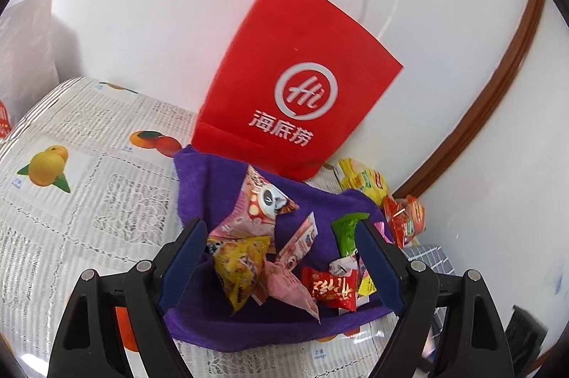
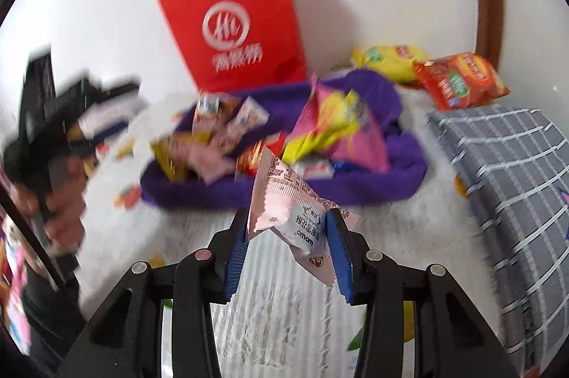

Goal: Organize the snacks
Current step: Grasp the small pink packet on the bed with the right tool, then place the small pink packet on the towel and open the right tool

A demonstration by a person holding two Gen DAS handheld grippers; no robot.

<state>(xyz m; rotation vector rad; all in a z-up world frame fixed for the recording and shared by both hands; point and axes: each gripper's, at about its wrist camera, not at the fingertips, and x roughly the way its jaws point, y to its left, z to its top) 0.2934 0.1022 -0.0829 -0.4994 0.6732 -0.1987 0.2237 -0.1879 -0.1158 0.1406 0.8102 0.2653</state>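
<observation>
white wall behind, lace tablecloth [image 1: 89,218] below. red paper bag [image 2: 234,32] upright at the back, straight ahead of right gripper [image 2: 288,250]. purple towel [image 1: 220,185] heaped with snacks between. left gripper [image 1: 281,267] wide, empty, over the heap. pink-white packet [image 2: 288,210] pinched at right, probably lifted clear; long axis tilted.

Snack packets [image 1: 263,257] lie heaped on a towel [image 1: 213,178] on the table [image 1: 89,200]; a paper bag [image 1: 295,75] stands behind it against the wall [image 1: 142,4], two bigger packets [image 2: 458,79] to its right
</observation>
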